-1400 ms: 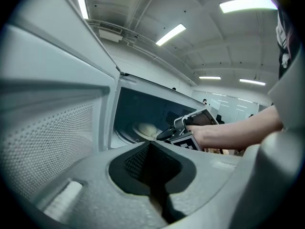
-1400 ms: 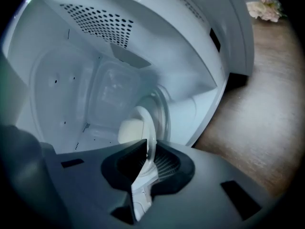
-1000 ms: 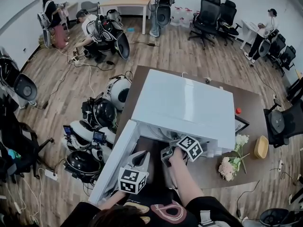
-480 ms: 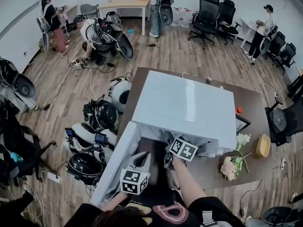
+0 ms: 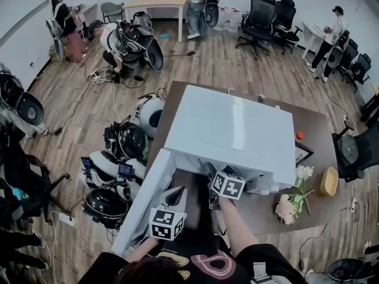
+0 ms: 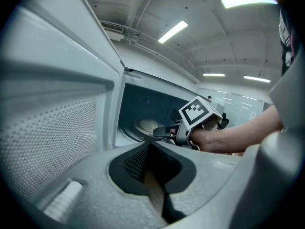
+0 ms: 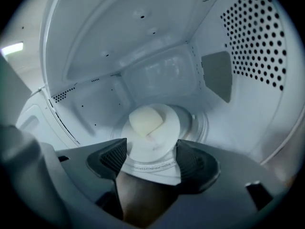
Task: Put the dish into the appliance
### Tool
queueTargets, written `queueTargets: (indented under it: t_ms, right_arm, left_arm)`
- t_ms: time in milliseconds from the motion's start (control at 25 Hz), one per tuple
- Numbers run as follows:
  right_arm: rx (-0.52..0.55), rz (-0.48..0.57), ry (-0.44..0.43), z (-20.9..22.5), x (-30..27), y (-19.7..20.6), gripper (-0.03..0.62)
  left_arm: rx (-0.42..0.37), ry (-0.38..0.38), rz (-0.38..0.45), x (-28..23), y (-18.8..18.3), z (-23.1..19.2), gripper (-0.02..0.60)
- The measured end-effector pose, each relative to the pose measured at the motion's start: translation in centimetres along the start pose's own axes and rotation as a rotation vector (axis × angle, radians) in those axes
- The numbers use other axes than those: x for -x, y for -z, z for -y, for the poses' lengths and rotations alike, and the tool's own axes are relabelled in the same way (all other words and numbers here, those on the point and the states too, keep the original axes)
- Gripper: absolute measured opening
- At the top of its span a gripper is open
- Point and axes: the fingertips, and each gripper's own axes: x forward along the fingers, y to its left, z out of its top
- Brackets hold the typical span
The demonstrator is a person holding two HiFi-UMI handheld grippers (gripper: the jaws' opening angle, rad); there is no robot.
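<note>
The white microwave [image 5: 231, 129] stands on the brown table with its door [image 5: 145, 200] swung open to the left. A white dish [image 7: 152, 128] with a pale lump of food [image 7: 145, 119] rests on the turntable inside; the left gripper view also shows the dish [image 6: 147, 125]. My right gripper [image 7: 151, 154] reaches into the cavity. Its jaws are opening, with the dish's near rim between the pads but not pinched. From the head view only its marker cube [image 5: 228, 185] shows. My left gripper [image 5: 173, 199] hangs by the open door, shut and empty.
A bunch of flowers [image 5: 290, 206], a wooden bowl [image 5: 327, 182] and a dark frame [image 5: 301, 152] sit on the table [image 5: 266, 209] to the microwave's right. Helmets and gear [image 5: 124, 147] lie on the floor to the left. People and office chairs are farther off.
The right gripper's marker cube has shifted slightly left and back at the microwave's mouth. The left gripper has barely moved.
</note>
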Motion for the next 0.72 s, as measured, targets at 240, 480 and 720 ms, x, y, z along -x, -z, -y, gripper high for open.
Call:
queueTargets:
  t_ms: [240, 480, 720]
  right_arm:
    - [0.050, -0.013, -0.020, -0.5, 0.0, 0.2, 0.350]
    - [0.130, -0.028, -0.018, -0.9, 0.2, 0.7, 0.385]
    - [0.226, -0.049, 0.006, -1.2, 0.4, 1.3, 0.410]
  left_arm:
    - [-0.006, -0.003, -0.006, -0.1, 0.2, 0.1, 0.008]
    - [-0.014, -0.007, -0.011, 0.1, 0.3, 0.2, 0.008]
    - [-0.021, -0.008, -0.012, 0.3, 0.6, 0.2, 0.008]
